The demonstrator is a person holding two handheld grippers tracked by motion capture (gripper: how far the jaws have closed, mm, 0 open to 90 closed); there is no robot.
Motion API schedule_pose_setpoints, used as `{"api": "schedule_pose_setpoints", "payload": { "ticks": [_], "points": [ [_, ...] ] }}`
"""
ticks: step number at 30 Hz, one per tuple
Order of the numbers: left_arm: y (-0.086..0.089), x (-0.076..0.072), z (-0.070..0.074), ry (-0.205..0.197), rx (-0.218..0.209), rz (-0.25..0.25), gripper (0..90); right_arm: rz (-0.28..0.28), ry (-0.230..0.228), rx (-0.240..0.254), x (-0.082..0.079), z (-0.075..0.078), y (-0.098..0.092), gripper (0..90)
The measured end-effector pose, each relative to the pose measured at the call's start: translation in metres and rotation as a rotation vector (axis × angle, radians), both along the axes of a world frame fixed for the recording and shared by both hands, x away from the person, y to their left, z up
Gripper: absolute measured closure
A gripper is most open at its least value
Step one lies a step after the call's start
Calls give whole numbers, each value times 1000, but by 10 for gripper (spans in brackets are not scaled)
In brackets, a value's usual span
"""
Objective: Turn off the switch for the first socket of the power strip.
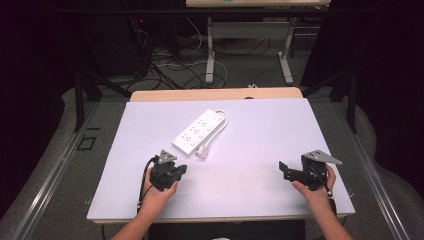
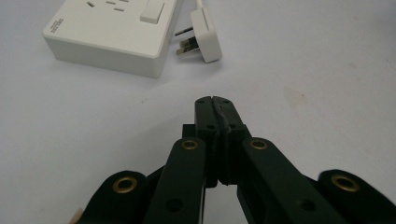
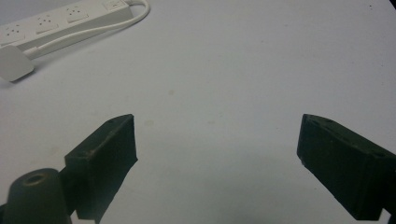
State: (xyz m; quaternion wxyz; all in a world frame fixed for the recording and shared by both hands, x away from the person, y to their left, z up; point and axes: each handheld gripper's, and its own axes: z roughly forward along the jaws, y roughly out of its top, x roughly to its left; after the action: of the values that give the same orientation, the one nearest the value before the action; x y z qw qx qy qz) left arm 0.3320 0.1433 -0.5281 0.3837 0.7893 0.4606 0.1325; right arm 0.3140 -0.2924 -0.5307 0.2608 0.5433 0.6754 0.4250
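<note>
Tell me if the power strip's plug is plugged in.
Not plugged in: the white plug lies loose on the table beside the white power strip, its prongs bare.

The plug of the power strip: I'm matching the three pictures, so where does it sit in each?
High view: the plug lies at the near end of the power strip, ahead of the left hand-held gripper.
Left gripper view: top centre.
Right gripper view: far left edge.
Shared landmark: the power strip.
</note>
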Motion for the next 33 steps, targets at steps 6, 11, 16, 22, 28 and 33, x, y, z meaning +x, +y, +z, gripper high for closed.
{"api": "schedule_pose_setpoints", "payload": {
  "ticks": [6, 11, 16, 22, 28, 33],
  "points": [
    [-5, 16, 15, -5, -19, 0, 900, -3, 0, 1, 0, -1, 0, 115],
    [-9, 25, 28, 2, -37, 0, 900, 1, 6, 3, 0, -1, -1, 117],
    [-13, 34, 42, -5, -16, -29, 900, -2, 6, 6, 0, -1, -1, 117],
    [-22, 42, 52, -13, 1, -37, 900, -7, 8, 10, 0, -1, -1, 120],
    [-29, 51, 59, -2, 20, -62, 900, -8, 15, 9, 0, 0, 0, 122],
    [-33, 61, 64, 17, 19, -58, 900, -6, 15, 12, 1, -2, 0, 125]
  ]
}}
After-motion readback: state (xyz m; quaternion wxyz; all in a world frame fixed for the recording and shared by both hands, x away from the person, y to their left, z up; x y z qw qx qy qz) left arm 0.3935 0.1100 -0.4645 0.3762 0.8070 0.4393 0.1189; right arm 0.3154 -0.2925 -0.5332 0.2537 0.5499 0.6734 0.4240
